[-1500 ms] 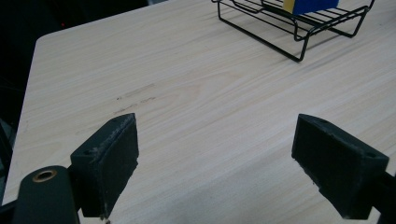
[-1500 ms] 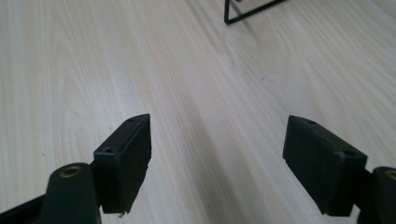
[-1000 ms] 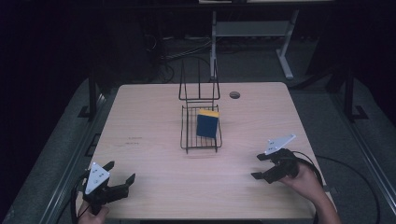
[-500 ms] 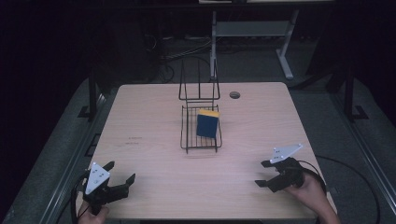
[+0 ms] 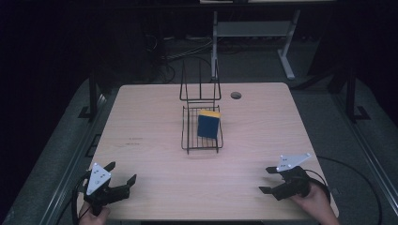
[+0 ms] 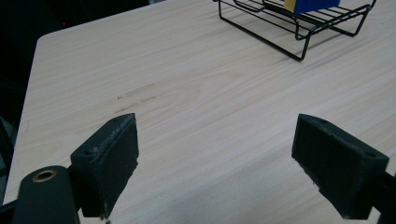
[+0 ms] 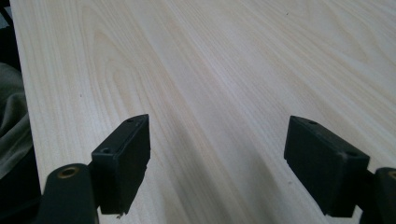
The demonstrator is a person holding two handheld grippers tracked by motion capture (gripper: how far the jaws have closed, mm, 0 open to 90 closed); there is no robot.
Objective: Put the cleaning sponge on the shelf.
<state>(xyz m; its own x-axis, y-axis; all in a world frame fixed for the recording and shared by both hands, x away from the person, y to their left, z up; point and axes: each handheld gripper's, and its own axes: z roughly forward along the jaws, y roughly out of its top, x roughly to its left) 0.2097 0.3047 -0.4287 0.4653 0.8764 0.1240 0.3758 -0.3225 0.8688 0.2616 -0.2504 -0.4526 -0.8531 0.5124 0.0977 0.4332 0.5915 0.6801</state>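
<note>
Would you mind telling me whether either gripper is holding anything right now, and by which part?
Nothing is held. The left gripper and the right gripper both have their jaws open over bare table; the sponge sits in the wire rack.

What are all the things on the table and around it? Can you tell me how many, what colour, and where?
table: one, light wood, middle of the high view
hole: one, dark and round, far right part of the tabletop
wire rack: one, black, middle of the table, with an upright wire part at its far end
sponge: one, blue with a yellow edge, lying in the wire rack
metal frame: one, pale grey, on the floor beyond the table
left claw: one, black with a grey plate, near left corner, open
right claw: one, black with a grey plate, near right corner, open
hand: one, holding the right claw
</note>
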